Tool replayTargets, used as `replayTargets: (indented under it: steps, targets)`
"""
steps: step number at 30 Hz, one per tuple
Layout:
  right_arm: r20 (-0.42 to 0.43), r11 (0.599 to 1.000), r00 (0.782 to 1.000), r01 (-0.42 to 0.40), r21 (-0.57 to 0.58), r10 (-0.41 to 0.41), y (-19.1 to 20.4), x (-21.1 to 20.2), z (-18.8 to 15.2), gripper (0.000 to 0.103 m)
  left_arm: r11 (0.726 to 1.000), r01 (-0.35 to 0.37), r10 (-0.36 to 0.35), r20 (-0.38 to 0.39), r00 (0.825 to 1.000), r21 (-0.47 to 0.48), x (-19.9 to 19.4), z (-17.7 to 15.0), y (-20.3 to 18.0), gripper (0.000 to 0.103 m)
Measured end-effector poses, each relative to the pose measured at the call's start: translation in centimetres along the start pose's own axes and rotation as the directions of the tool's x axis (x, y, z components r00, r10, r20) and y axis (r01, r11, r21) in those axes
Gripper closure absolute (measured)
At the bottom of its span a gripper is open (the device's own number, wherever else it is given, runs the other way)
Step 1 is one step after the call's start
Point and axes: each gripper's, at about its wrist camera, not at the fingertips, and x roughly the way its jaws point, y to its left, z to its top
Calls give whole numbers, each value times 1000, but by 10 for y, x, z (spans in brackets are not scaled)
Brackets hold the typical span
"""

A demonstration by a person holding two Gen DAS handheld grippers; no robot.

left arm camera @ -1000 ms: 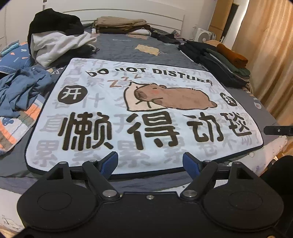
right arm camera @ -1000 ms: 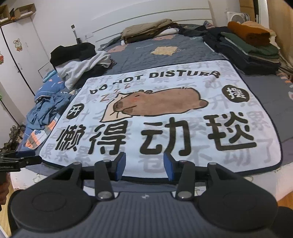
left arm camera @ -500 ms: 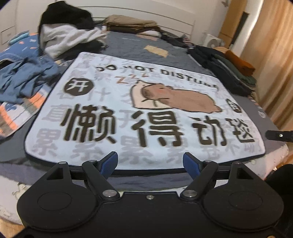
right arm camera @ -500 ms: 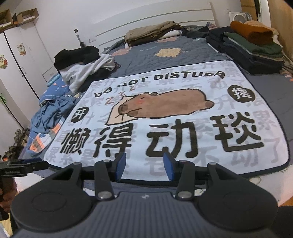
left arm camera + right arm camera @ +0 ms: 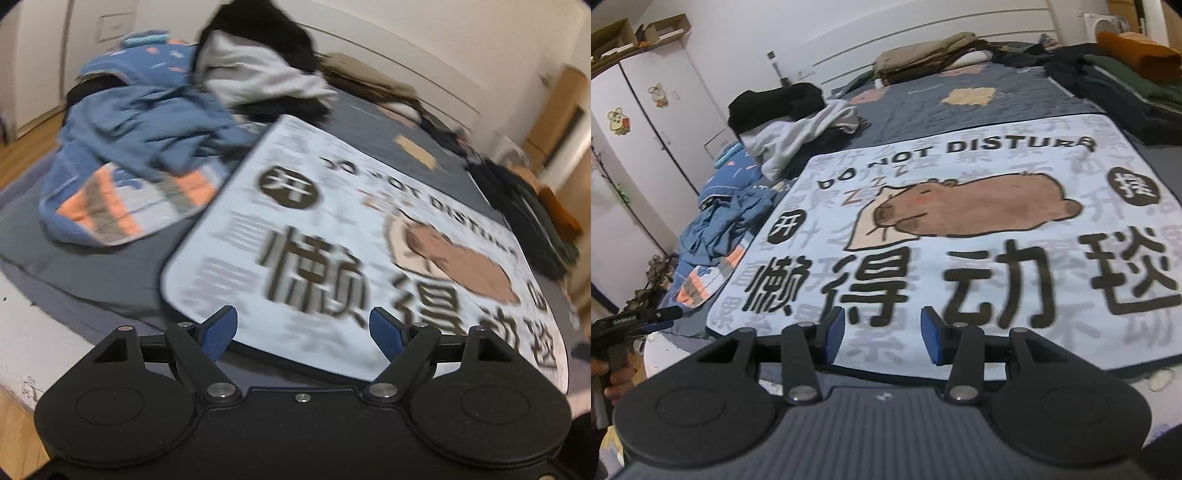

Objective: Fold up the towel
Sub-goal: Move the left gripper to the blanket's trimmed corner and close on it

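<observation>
The towel [image 5: 332,236] [image 5: 960,229] lies flat on the bed, pale blue with a dark rim, a brown capybara and black lettering. My left gripper [image 5: 303,328] hovers open over the towel's near left corner, nothing between its blue pads. My right gripper [image 5: 882,334] is open too, above the towel's near edge toward the left half. In the right wrist view the left gripper [image 5: 639,319] shows at the far left, held by a hand [image 5: 613,376]. The left wrist view is motion-blurred.
Loose blue clothes [image 5: 147,122] [image 5: 727,218] and a black-and-white heap [image 5: 258,70] [image 5: 790,114] lie left of the towel. Folded dark stacks [image 5: 1123,81] [image 5: 524,210] line the right side, tan ones [image 5: 923,55] the headboard. The mattress edge [image 5: 48,332] runs just below the grippers.
My left gripper has swung left and nearer, now over the towel's near left corner. The right gripper has moved closer to the near edge. Both stay open.
</observation>
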Motion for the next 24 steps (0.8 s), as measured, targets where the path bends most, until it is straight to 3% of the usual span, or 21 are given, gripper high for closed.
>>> replayTargets:
  steps: [2,7,18,22,24]
  targets:
    - [-3,1000,1000,-25,-5,24,7,10,2,59,997,-4,5,10,1000,-73,3,5,29,23]
    - [-29,998,998,-56,-18,55,23,36,5,59,986,-68,68,-1,998,-151,20,7,80,23]
    - [-65,997,996,-60,-58,56,50,64,13,59,977,-20,18,-9,1000,-212,68,7,109,25]
    - [-71,996,995,-70,-53,66,51,68,15,59,970,-21,18,-14,1000,-243,82,5,122,34]
    - [-73,996,994,-85,-42,81,50,70,16,59,954,22,-25,-7,1000,-300,88,3,136,43]
